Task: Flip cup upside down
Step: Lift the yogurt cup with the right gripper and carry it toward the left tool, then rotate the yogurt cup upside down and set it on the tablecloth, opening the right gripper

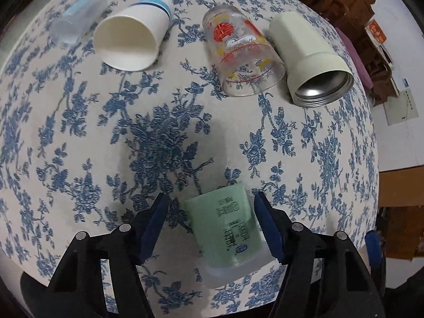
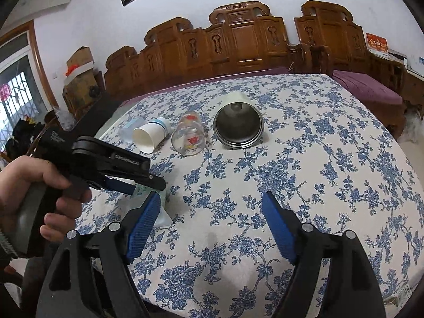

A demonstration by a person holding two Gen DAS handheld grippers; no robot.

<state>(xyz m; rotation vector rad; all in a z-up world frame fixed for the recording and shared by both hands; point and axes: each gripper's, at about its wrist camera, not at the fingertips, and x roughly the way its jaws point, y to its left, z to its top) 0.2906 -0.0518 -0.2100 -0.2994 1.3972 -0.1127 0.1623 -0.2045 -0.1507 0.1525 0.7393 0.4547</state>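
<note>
left gripper (image 1: 212,225): black frame, blue ribbed pads, jaws spread wide around a pale green translucent plastic cup (image 1: 228,228) with dark printed lettering. the right pad lies against or just beside the cup's side; the left pad stands clear of it. contact on the right cannot be confirmed. the cup stands near the table's front edge, narrow closed end uppermost, wider clear rim toward the cloth, slightly tilted. in the right wrist view the person's left hand (image 2: 39,198) wraps the grey handle, fingers curled on the trigger, the tool reaching in level from the left over the cup.

right gripper (image 2: 212,228): same build, jaws wide apart, nothing between them, hovering above bare cloth, well apart from the far row of vessels.

white tablecloth with blue floral print (image 1: 164,137): covers the table.

far row, all lying on their sides, mouths toward the grippers, left to right: clear plastic cup with a pale blue tint (image 1: 76,18); white paper cup with blue bands (image 1: 132,34); clear glass tumbler with red and yellow print (image 1: 241,53); cream insulated flask with steel-lined mouth (image 1: 310,55), just beside the tumbler.

carved brown wooden bench (image 2: 238,42): behind the table, against the wall.
</note>
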